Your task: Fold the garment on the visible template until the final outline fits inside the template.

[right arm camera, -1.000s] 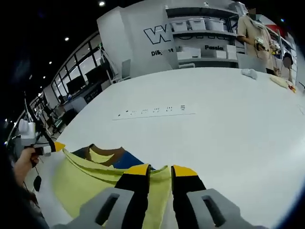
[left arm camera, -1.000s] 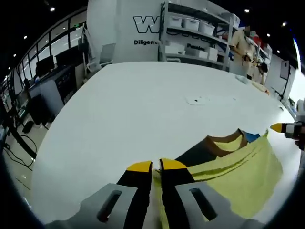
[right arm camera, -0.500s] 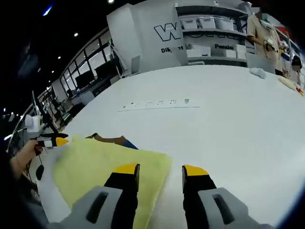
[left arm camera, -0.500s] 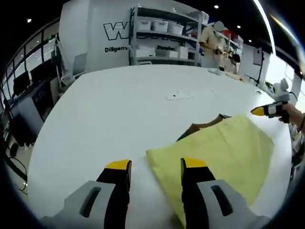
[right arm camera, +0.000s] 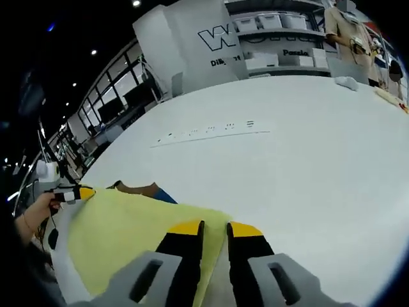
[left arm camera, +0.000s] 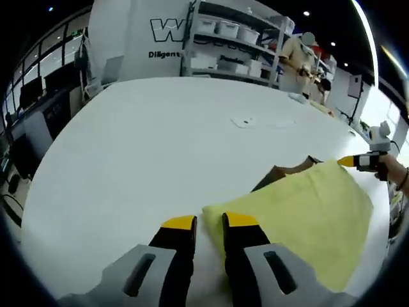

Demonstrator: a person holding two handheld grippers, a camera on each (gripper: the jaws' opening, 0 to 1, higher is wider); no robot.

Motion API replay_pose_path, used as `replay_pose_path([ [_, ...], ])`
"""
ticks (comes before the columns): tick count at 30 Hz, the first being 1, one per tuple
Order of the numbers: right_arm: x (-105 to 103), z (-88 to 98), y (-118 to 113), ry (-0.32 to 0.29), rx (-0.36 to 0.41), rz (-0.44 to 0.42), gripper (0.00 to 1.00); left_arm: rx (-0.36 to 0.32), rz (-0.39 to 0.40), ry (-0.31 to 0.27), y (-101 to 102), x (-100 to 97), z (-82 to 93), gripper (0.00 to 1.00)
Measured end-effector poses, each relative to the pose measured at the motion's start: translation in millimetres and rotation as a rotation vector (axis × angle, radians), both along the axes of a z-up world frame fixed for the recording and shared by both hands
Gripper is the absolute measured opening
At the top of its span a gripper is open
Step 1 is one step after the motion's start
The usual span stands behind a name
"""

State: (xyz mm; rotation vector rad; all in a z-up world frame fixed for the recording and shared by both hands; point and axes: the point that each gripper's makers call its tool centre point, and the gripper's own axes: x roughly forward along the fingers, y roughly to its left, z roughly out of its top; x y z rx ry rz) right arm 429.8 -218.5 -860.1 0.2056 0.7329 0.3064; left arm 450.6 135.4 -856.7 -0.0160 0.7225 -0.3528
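Matt yellow cloth garment (left arm camera: 300,211), smooth table (left arm camera: 160,141)

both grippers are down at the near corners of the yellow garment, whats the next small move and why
Probably lift both corners together and carry them forward for another fold. The left gripper and right gripper each sit at a near corner of the yellow garment with jaws nearly closed, seemingly pinching the edge. The garment lies flat on the white table, its brown and blue part still poking out at the far edge.

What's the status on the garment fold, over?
Left gripper and right gripper nearly closed at near corners of the yellow garment. Garment flat on white table, brown collar showing. Nothing in the way.
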Motion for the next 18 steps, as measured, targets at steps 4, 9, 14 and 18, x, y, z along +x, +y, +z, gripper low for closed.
replay_pose_path([
  [4, 0, 2.5, 0, -0.005, 0.008, -0.014, 0.0, 0.075, -0.03, -0.031, 0, 0.1, 4.2, 0.06],
  [9, -3, 14.7, -4, 0.003, 0.04, -0.08, 0.0, 0.078, -0.044, -0.079, -7, -0.5, 20.5, 0.05],
  [14, -2, 33.7, -3, -0.036, 0.069, -0.078, 0.0, 0.071, -0.042, -0.1, -6, 0.3, 34.9, 0.05],
  [18, -3, 52.5, -1, -0.077, 0.074, -0.073, 0.0, 0.072, -0.03, -0.156, -2, 2.6, 55.1, 0.06],
])
